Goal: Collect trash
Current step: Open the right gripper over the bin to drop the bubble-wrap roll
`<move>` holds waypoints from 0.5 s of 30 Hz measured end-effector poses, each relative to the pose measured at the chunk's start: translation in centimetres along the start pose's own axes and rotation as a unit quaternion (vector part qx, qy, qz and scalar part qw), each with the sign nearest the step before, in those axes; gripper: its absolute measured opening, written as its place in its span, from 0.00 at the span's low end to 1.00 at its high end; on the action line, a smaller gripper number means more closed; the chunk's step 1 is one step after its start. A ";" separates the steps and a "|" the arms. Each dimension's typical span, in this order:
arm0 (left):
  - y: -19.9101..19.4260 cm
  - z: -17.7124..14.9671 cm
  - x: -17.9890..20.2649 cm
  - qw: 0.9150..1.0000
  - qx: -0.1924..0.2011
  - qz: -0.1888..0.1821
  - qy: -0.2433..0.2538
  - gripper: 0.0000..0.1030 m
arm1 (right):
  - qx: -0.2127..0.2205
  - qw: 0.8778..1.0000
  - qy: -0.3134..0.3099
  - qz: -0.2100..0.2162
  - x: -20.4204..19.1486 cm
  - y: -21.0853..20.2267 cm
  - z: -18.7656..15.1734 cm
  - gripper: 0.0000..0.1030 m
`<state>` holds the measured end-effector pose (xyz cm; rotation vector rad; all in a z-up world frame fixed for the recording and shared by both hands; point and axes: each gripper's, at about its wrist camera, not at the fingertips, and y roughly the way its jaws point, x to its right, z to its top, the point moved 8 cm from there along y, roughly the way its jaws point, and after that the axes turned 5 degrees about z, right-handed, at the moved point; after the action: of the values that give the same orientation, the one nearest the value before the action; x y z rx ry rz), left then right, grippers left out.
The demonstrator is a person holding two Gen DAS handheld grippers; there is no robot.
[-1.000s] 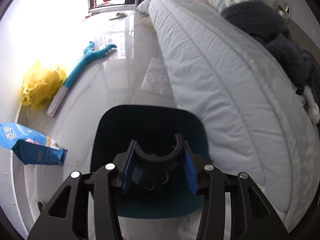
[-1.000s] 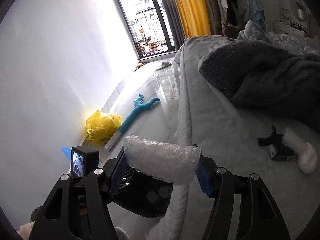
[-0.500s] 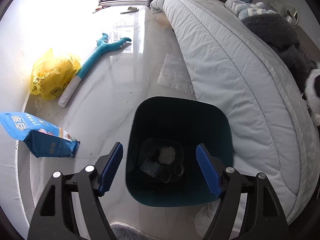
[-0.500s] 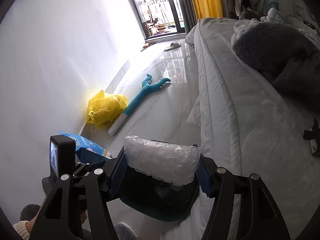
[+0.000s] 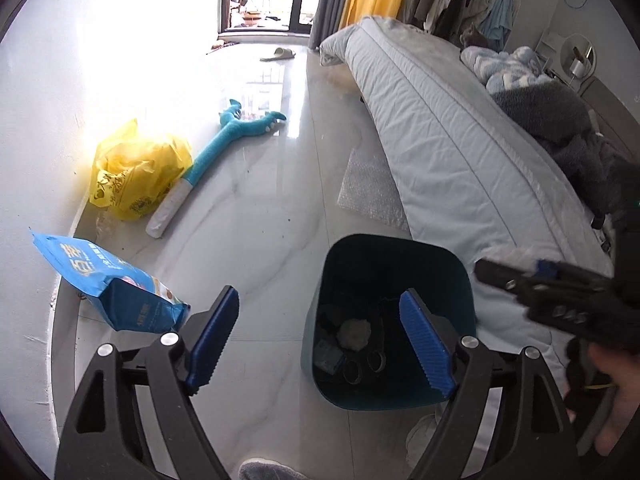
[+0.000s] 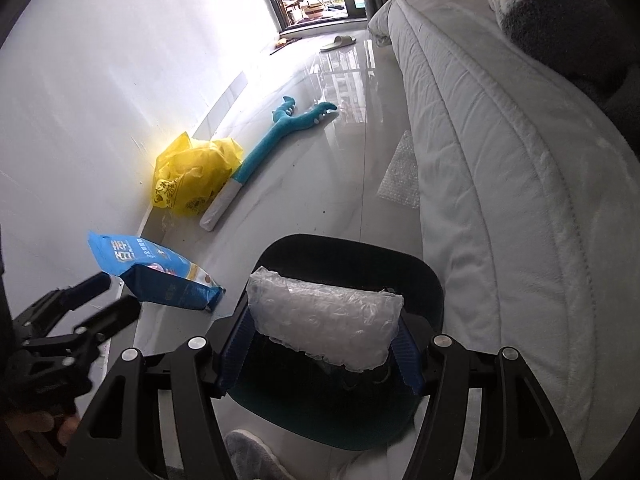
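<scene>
The right gripper (image 6: pixel 320 344) has its jaws clamped on a puffy roll of clear bubble wrap (image 6: pixel 324 324), right over the open dark teal plastic bin (image 6: pixel 428 280). Go lower, stay in the middle, then let go. The left gripper (image 5: pixel 320 340) is empty, its jaws opening wide. More flat bubble wrap (image 5: pixel 370 190) waits on the floor at 12 o'clock, beside the bed (image 5: pixel 460 152).
</scene>
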<state>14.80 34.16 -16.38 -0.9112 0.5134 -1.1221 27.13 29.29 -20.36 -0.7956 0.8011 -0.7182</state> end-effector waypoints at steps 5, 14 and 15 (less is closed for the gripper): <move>-2.3 1.2 -0.2 0.999 0.022 -0.022 -0.026 0.82 | -0.025 1.000 -0.001 -0.011 -0.2 3.1 -0.8 0.62; -7.4 3.6 0.6 0.995 0.094 -0.019 0.000 0.82 | -0.073 0.996 -0.026 -0.049 0.2 7.4 -2.7 0.62; -8.1 3.9 0.8 0.994 0.104 -0.024 0.000 0.82 | -0.079 0.995 -0.027 -0.052 0.3 7.7 -2.9 0.62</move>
<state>13.63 33.65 -7.43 -0.7442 0.3677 -1.1952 26.80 32.02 -28.16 -1.0004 0.7787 -0.7282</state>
